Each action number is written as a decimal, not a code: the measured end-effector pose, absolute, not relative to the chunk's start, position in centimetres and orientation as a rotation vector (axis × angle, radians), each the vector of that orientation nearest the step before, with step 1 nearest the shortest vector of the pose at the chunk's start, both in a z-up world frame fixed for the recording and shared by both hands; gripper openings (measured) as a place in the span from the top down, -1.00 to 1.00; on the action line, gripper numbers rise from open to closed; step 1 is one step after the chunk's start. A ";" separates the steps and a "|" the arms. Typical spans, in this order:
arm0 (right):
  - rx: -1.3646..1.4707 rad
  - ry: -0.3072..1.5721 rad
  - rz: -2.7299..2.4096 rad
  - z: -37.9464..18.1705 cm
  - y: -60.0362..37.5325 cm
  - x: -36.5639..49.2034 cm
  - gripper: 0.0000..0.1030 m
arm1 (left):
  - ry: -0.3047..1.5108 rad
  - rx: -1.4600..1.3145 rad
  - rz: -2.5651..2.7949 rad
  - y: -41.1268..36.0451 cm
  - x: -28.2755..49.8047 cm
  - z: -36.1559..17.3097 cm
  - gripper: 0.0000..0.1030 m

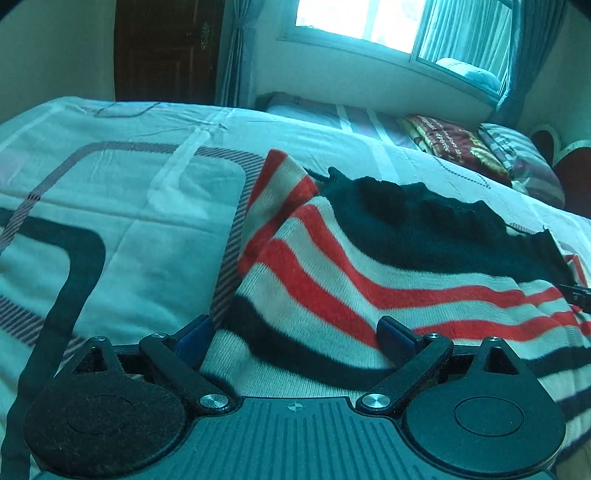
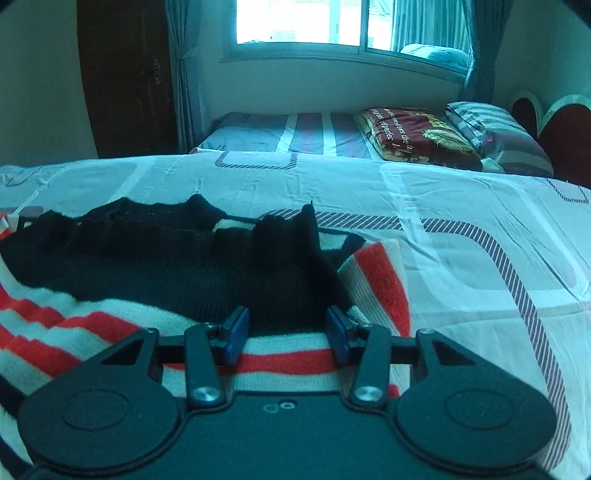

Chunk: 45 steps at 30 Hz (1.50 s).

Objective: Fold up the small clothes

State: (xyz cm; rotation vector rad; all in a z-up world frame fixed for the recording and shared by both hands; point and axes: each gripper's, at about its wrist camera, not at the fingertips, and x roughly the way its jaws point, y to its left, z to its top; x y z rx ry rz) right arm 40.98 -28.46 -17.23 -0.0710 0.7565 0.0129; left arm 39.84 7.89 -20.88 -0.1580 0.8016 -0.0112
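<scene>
A small knitted sweater (image 1: 388,273) with red, white and dark stripes and a black top part lies on the bed; it also shows in the right wrist view (image 2: 155,266). My left gripper (image 1: 295,338) is open, its blue fingers (image 1: 395,334) spread wide over the sweater's striped edge, with fabric between them. My right gripper (image 2: 286,332) is open, its blue pads (image 2: 236,334) set either side of the sweater's black and striped fabric near its right edge. Neither gripper pinches the cloth.
The bed cover (image 1: 129,221) is white with dark rounded-rectangle lines. A second bed (image 2: 295,133) lies behind, with a folded red blanket (image 2: 413,133) and a striped pillow (image 2: 491,129). A window (image 2: 314,22), curtains and a dark door (image 2: 125,74) stand at the back.
</scene>
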 end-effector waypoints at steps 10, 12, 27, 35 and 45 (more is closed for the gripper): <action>-0.029 0.702 0.201 -14.0 -23.1 39.0 0.11 | 0.742 -0.125 -0.069 4.7 41.4 -17.7 -0.72; -0.077 0.714 0.219 -14.6 -22.1 38.6 0.11 | 0.750 -0.084 -0.047 4.5 41.3 -18.2 -0.72; -0.015 0.704 0.143 -15.1 -26.0 36.5 0.07 | 0.723 -0.085 -0.018 7.2 38.4 -17.2 -0.85; 0.075 0.714 0.102 -14.5 -26.5 41.4 0.09 | 0.736 -0.016 -0.066 3.2 44.0 -16.5 -0.85; -0.038 0.750 0.042 -18.3 -27.8 44.9 0.20 | 0.790 -0.002 0.001 4.6 48.3 -20.1 -0.85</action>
